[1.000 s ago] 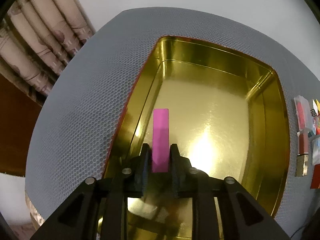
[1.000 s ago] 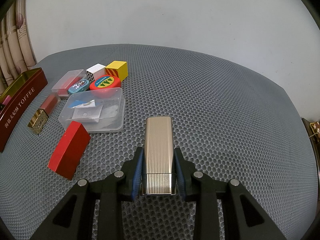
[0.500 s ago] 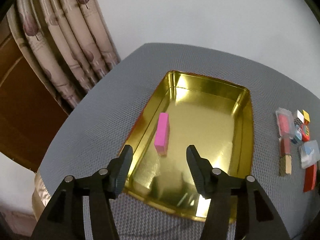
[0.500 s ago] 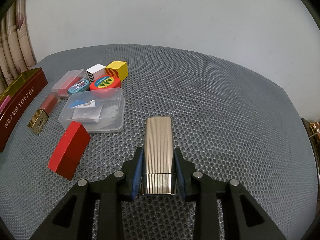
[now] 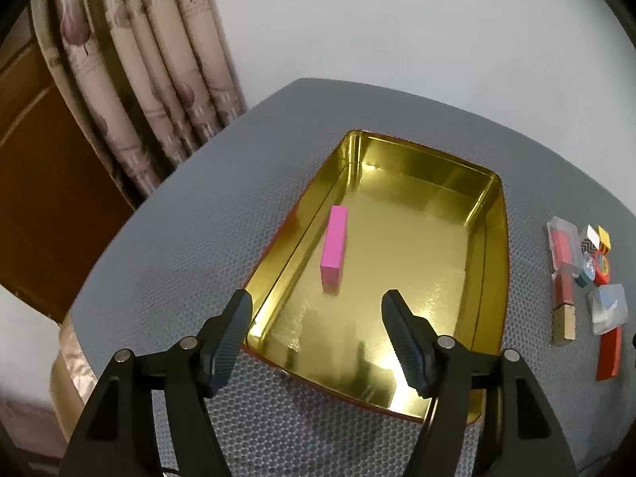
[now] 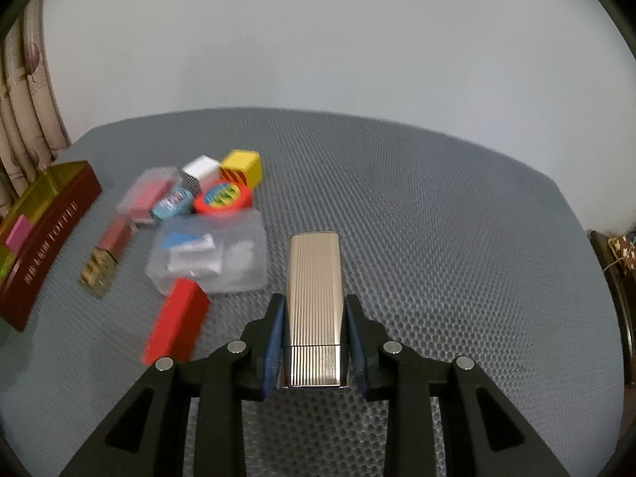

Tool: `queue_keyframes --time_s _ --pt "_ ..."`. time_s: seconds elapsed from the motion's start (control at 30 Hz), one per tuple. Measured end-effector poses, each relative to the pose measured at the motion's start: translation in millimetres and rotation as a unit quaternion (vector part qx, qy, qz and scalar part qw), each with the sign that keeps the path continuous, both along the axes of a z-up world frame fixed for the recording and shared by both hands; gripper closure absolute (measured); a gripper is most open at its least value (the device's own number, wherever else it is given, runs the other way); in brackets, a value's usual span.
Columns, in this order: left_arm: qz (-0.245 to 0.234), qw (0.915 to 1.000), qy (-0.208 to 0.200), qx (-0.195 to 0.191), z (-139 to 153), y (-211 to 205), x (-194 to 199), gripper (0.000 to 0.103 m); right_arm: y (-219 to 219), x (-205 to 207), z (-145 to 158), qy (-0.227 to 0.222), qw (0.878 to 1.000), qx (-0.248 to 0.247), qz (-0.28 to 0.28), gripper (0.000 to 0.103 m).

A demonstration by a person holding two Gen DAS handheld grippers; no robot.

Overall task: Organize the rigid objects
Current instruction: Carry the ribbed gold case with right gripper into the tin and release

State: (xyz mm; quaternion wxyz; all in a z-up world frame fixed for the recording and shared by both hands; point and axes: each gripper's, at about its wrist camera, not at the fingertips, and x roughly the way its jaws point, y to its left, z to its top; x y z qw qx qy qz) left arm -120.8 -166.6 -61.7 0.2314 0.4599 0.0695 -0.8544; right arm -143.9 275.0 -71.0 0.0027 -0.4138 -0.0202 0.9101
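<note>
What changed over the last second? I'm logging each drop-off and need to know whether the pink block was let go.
Yes. The left gripper let go of the pink block, which now lies in the gold tin; its jaws are opening with nothing between them, and it has drawn back and up. The right gripper stays clamped on the ribbed gold case, now lifting slightly. The cluttered items beside the tin lie as before.

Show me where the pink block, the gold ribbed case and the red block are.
pink block [image 5: 336, 238], left wrist view, on its long top face.
gold ribbed case [image 6: 315, 294], right wrist view, mid top face.
red block [image 6: 177, 320], right wrist view, centre of its top face.
</note>
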Motion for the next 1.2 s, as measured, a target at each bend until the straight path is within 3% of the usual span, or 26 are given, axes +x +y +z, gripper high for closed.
queue_keyframes --time_s 0.23,0.37,0.57,1.0,1.2 --pt "0.013 0.9999 0.005 0.008 3.5 -5.4 3.5 0.034 -54.2 -14.7 29.3 0.013 0.999 0.002 0.048 0.073" --pt "0.02 0.9998 -0.002 -0.006 -1.9 -8.8 0.6 0.034 -91.5 -18.5 41.1 0.01 0.996 -0.009 0.085 0.073" --pt "0.056 0.9984 0.006 0.002 -5.9 -26.1 3.3 0.032 -153.6 -20.2 51.3 0.001 0.989 -0.023 0.148 0.073" --pt "0.11 0.9935 0.008 0.027 -20.4 -52.5 7.6 0.031 -282.8 -47.8 57.8 -0.008 0.968 -0.023 0.248 0.073" --pt "0.116 0.9926 0.006 0.033 -23.7 -61.2 7.5 0.031 -319.7 -77.1 38.6 -0.048 0.962 -0.002 0.27 0.073"
